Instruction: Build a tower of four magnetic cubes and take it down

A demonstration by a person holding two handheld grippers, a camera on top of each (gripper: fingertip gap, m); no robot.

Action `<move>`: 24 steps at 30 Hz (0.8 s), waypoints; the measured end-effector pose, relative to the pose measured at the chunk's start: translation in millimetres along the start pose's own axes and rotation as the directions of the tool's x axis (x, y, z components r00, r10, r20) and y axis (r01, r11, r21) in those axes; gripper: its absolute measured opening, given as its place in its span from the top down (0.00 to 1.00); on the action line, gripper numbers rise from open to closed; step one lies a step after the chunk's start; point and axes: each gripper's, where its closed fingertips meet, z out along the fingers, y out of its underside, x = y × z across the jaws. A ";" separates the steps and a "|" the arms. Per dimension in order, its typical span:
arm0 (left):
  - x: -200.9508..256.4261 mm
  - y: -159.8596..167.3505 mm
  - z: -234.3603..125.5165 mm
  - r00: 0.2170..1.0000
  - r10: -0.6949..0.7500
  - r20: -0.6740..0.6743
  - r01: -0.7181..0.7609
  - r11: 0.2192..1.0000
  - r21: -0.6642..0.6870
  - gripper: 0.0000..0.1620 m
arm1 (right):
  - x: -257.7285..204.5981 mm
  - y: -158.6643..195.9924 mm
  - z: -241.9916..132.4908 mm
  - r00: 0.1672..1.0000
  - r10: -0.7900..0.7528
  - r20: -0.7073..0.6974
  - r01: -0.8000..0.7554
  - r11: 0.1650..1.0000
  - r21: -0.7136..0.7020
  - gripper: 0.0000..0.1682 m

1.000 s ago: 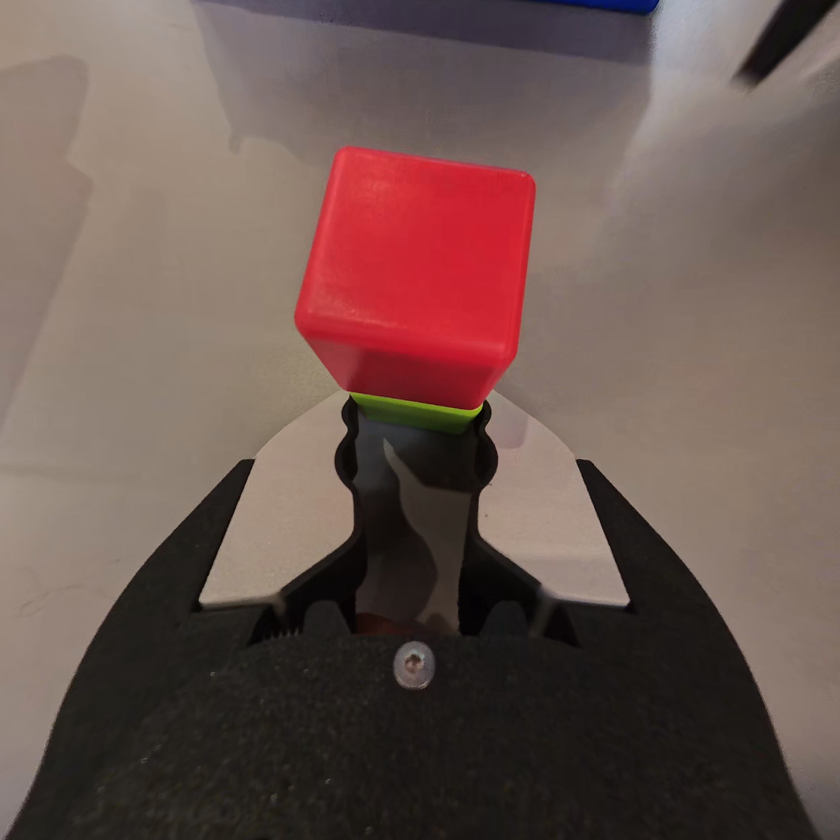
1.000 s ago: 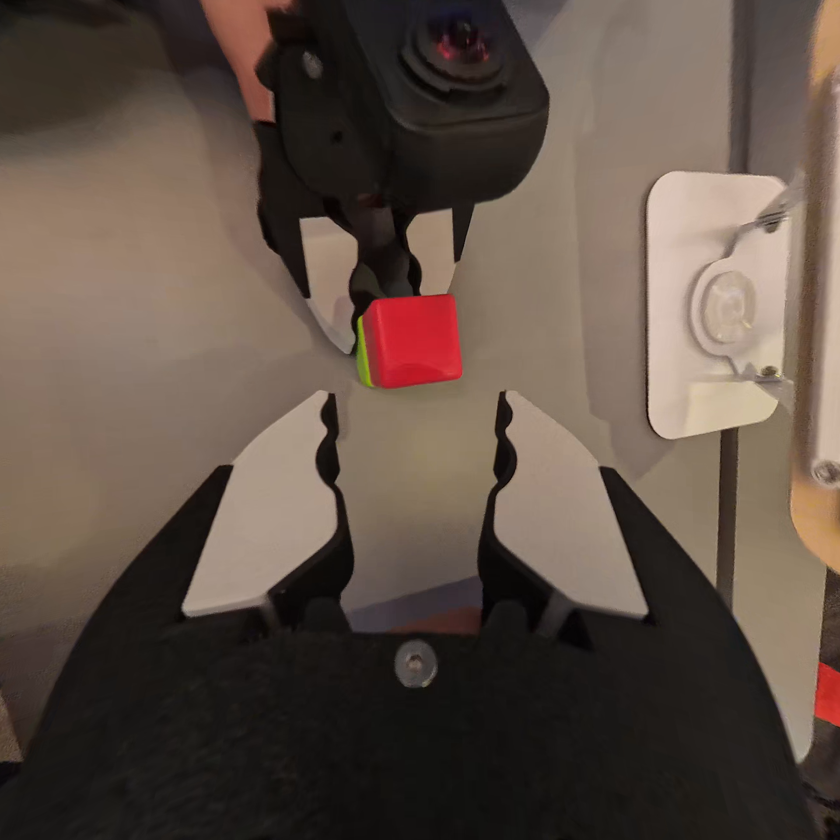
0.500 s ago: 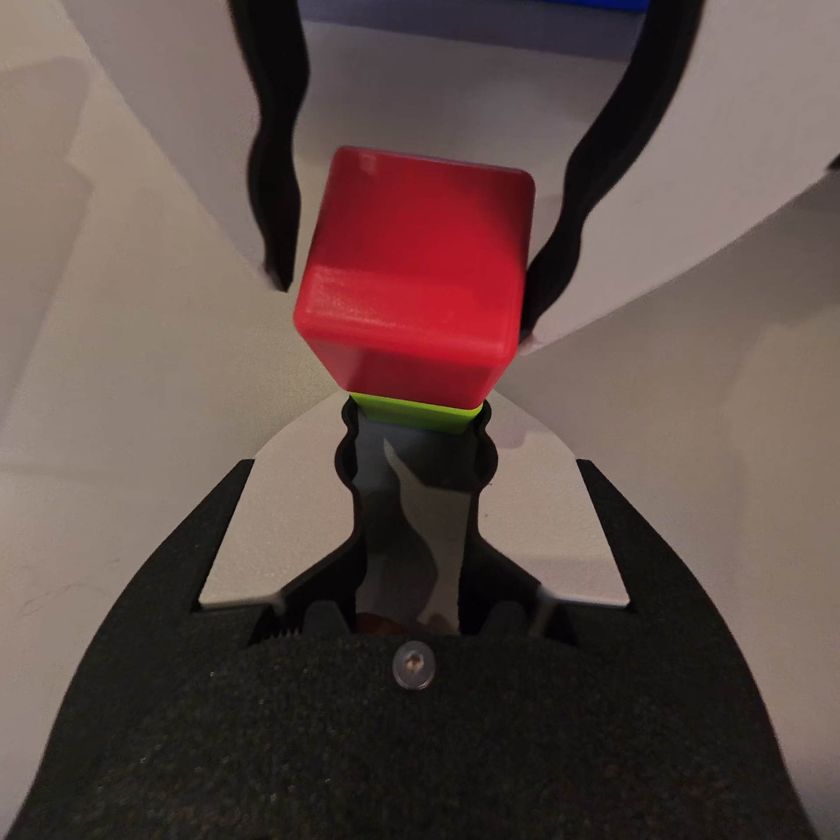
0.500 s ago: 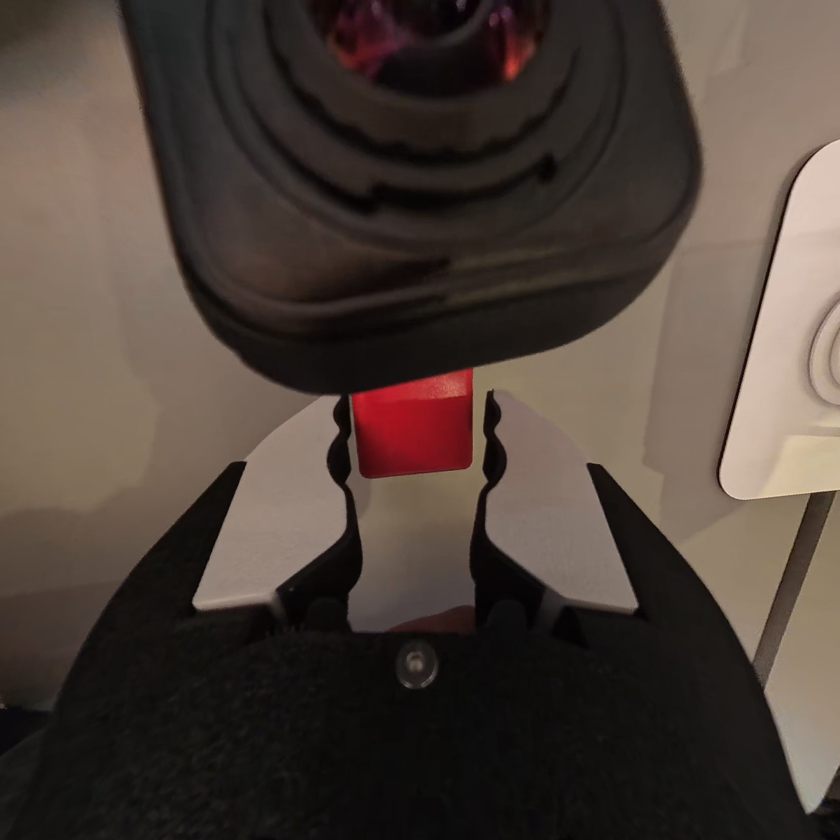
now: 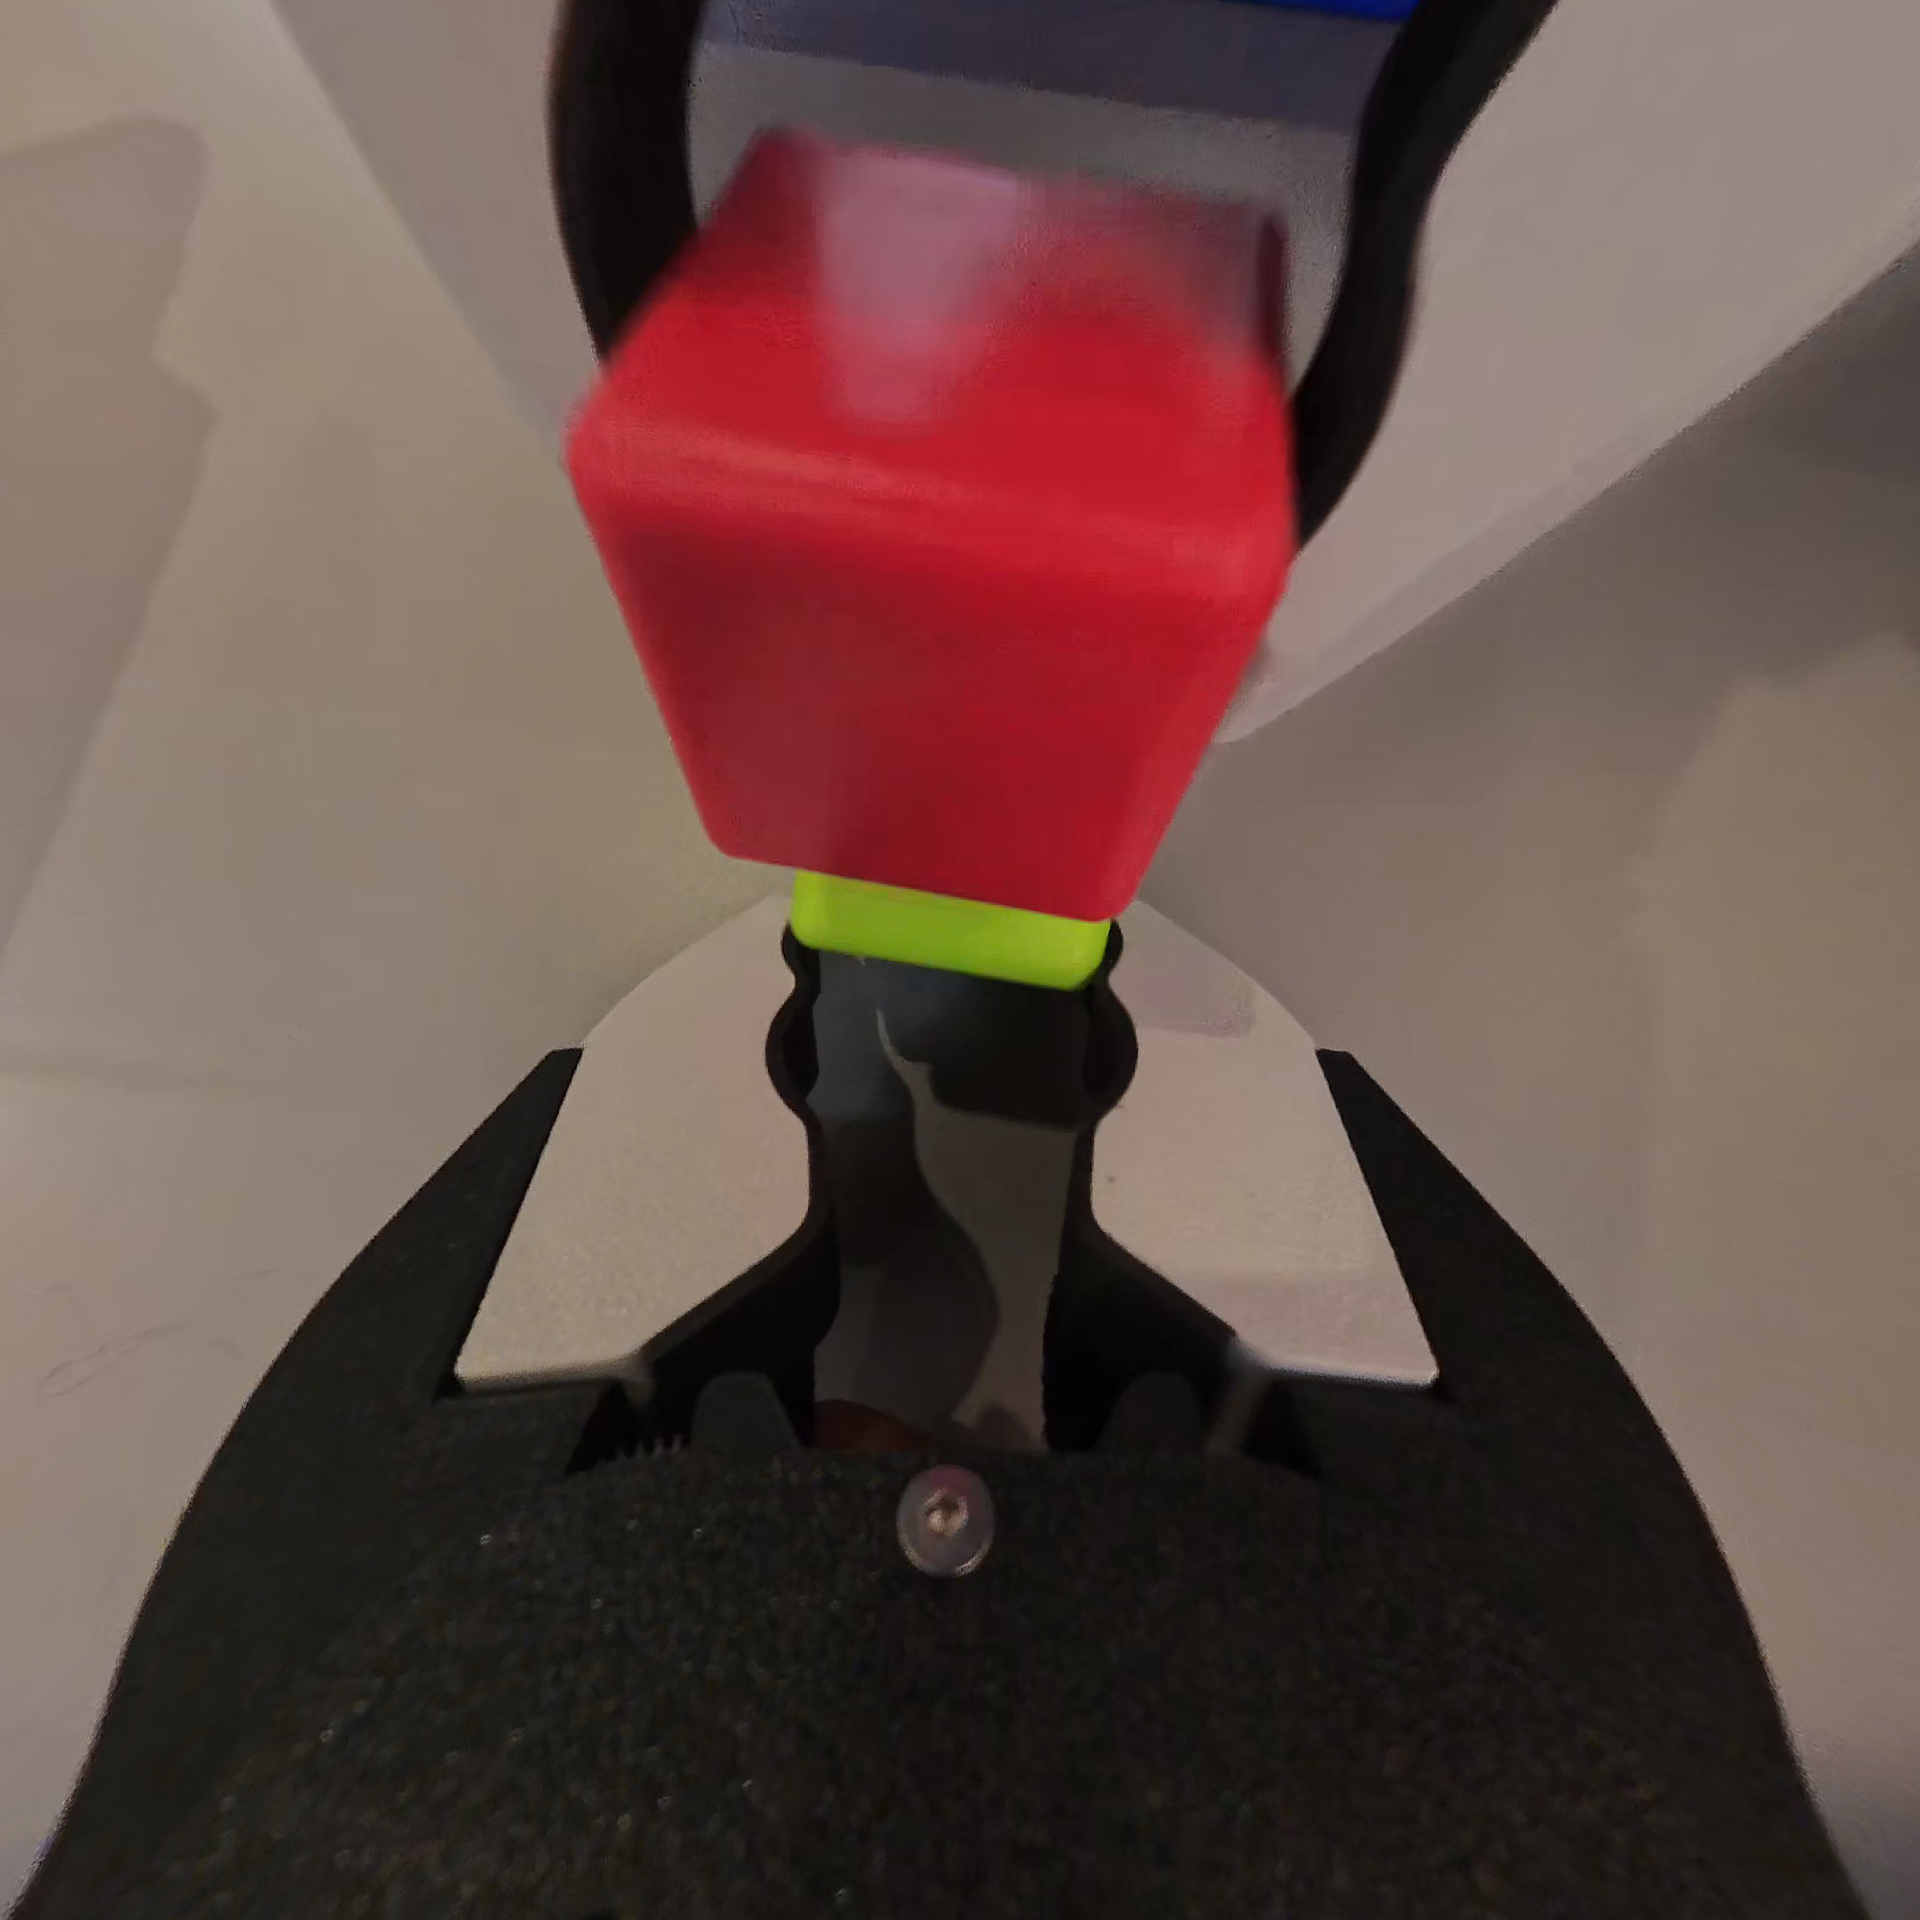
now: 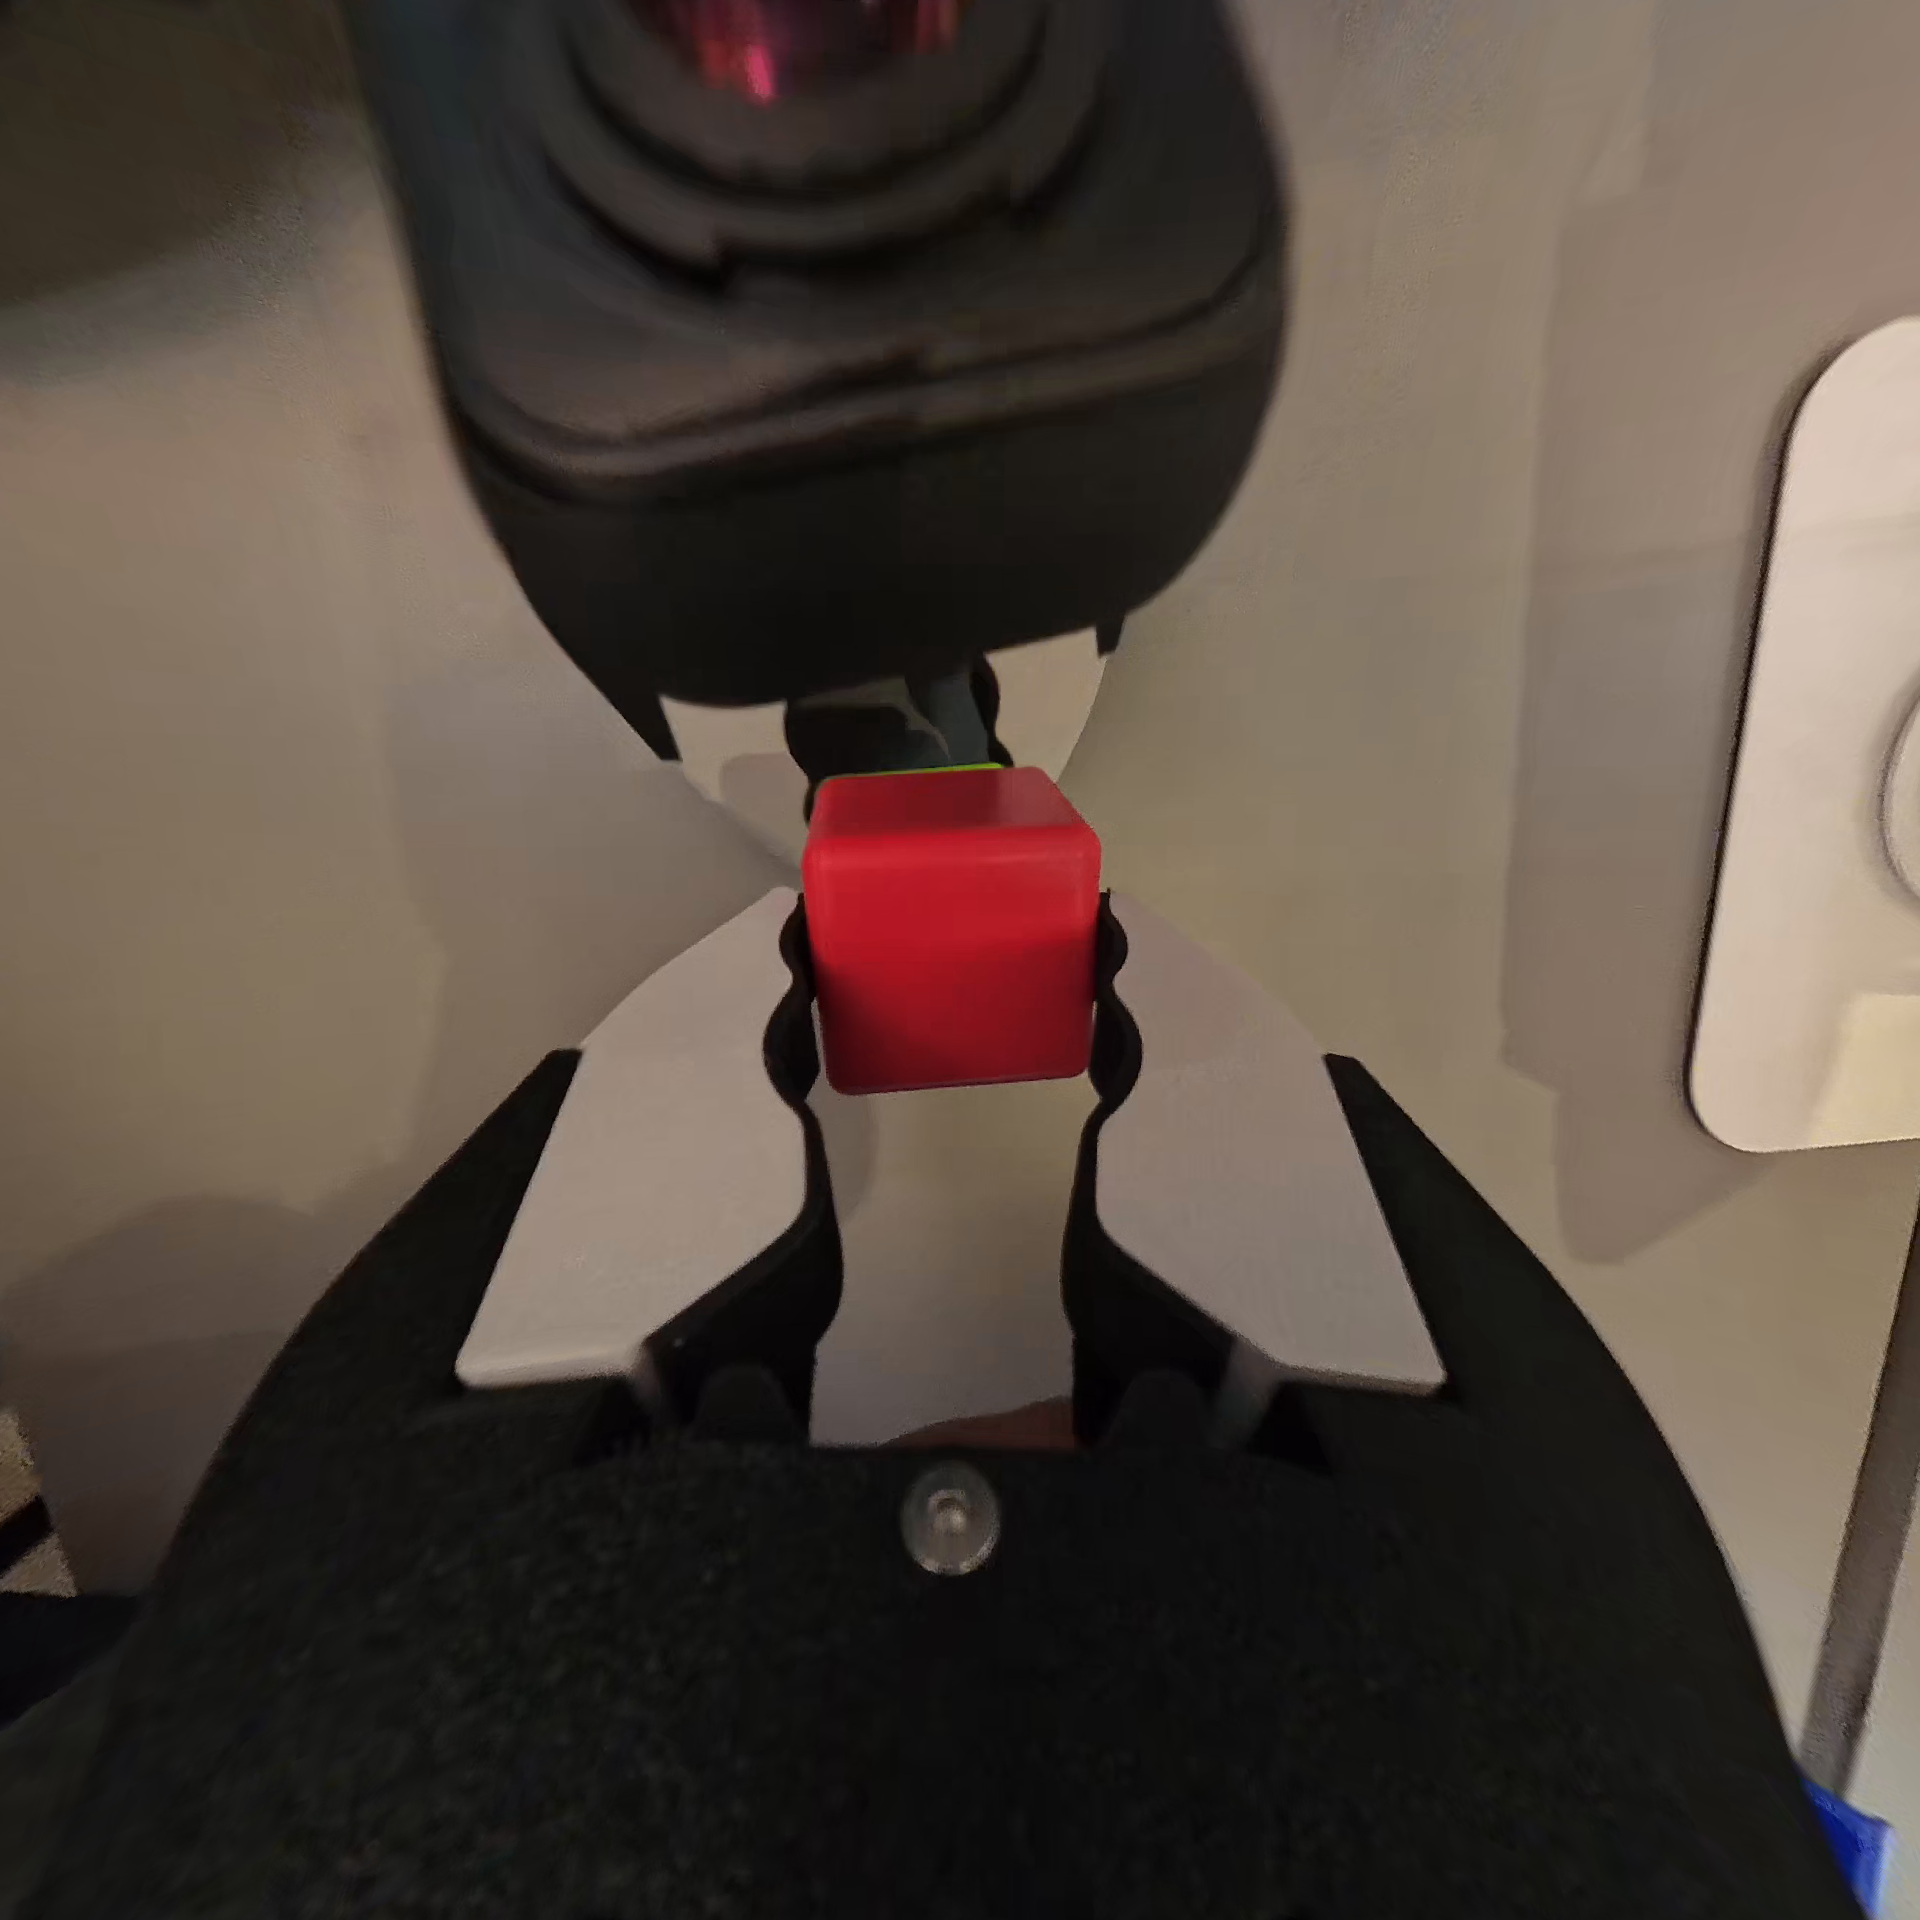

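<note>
The left gripper (image 5: 951,951) is pinching a lime-green cube (image 5: 943,940) between its fingertips, and a red cube (image 5: 935,582) is sitting against the green one's far face, tilted a little and smeared by blur along its far edge. The right gripper (image 5: 966,343) is reaching in from the top of the view, its pale fingers (image 5: 1621,312) flanking the red cube on both sides. A pale table (image 5: 229,831) is lying underneath, and a blue strip (image 5: 1320,8) is peeking in at the top edge.
</note>
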 end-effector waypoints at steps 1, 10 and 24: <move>-0.1 0.2 0.1 1.000 0.003 0.002 -0.003 1.000 -0.001 0.70 | 0.5 -3.1 -6.8 1.000 0.009 0.000 -0.009 1.000 0.024 0.70; 0.2 0.3 -0.1 1.000 0.004 0.003 -0.004 1.000 -0.001 0.70 | 14.4 6.3 -96.5 0.984 0.033 -0.176 -0.017 0.996 0.091 0.70; 0.2 0.4 -0.3 1.000 0.005 0.010 -0.005 1.000 0.000 0.70 | 32.3 84.2 -178.5 0.883 0.217 -0.416 -0.187 0.976 0.112 0.70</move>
